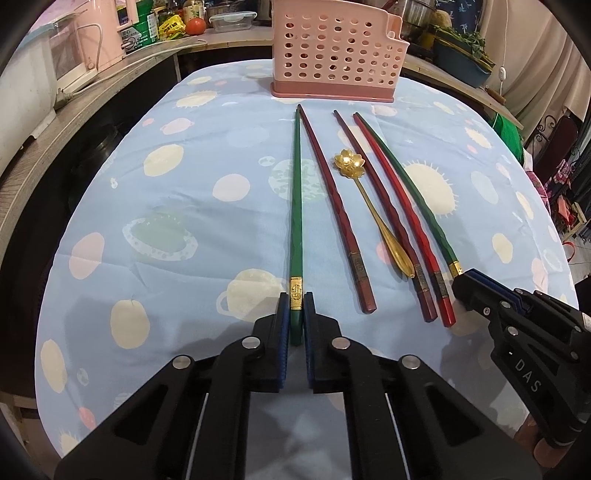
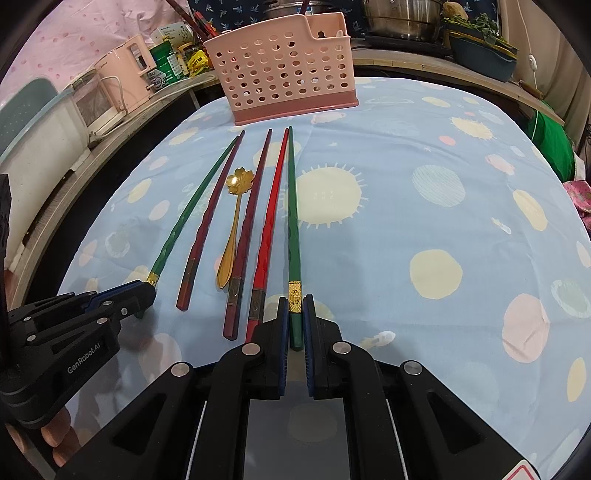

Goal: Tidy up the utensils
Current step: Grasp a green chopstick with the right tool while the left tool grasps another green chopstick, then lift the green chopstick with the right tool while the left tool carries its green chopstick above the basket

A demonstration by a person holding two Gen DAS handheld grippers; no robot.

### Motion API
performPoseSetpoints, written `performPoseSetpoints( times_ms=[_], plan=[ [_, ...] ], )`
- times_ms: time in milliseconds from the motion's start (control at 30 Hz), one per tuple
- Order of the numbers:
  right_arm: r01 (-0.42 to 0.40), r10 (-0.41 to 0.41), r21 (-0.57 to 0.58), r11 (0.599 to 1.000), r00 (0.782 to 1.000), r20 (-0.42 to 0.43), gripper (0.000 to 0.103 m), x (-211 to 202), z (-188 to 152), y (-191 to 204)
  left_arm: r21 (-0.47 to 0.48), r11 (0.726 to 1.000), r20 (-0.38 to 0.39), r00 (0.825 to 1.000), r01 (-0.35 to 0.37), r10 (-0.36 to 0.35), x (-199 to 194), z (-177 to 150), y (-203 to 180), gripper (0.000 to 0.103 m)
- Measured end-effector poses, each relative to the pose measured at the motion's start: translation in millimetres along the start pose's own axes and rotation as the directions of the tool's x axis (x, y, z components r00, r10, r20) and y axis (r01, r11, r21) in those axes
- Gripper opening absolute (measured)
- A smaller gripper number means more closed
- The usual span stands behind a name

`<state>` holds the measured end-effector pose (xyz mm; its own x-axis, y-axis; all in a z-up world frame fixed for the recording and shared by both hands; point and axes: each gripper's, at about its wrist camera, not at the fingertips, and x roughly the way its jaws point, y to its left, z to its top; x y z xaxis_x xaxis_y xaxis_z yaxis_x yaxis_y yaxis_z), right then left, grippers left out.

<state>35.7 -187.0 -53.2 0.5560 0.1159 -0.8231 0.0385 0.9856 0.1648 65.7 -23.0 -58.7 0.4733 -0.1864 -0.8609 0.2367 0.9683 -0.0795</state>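
Note:
Several chopsticks and a gold flower spoon point(image 1: 373, 206) lie side by side on the blue cloth, tips toward the pink perforated holder point(image 1: 334, 51). My left gripper point(image 1: 296, 301) is shut on the butt end of the leftmost green chopstick point(image 1: 296, 206), which rests on the cloth. My right gripper point(image 2: 295, 304) is shut on the butt end of the rightmost green chopstick point(image 2: 293, 229), also resting on the cloth. Between them lie two dark red chopsticks point(image 1: 338, 206) and a bright red one point(image 1: 400, 206). The spoon shows in the right view point(image 2: 232, 229), as does the holder point(image 2: 284, 74).
A counter at the back left holds a pink kettle point(image 2: 125, 70), packets, a tomato point(image 1: 195, 26) and a white appliance point(image 1: 22, 92). Steel pots point(image 2: 402, 18) and a planter point(image 1: 461, 55) stand at the back right. The cloth-covered table's edges point(image 1: 74, 206) fall away at both sides.

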Motion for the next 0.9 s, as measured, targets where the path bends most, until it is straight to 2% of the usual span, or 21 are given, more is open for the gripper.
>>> performPoseSetpoints(
  times_ms=[233,500,700,900],
  plan=[
    [-0.005,0.005,0.013,1.0,1.0,0.015,0.007,-13.4,-5.4,-2.4,-0.02,1.0,0.025,1.0,0.015,-0.015,-14.2,2.0,4.4,0.007],
    [-0.021,0.019,0.02,1.0,0.995,0.094,0.007,-49.1,7.1,-2.6,-0.046,0.998,0.106,0.994,0.043,-0.038,-50.4,15.8,8.7,0.007],
    [-0.038,0.033,0.025,0.999,0.983,0.181,0.007,-86.5,28.2,-1.7,-0.062,0.996,0.183,0.982,0.067,-0.054,-83.4,32.6,11.0,0.007],
    [-0.04,0.03,0.03,0.999,0.965,0.261,0.007,-120.2,56.9,-3.7,-0.054,0.996,0.272,0.961,0.075,-0.057,-115.8,58.1,10.1,0.007]
  ],
)
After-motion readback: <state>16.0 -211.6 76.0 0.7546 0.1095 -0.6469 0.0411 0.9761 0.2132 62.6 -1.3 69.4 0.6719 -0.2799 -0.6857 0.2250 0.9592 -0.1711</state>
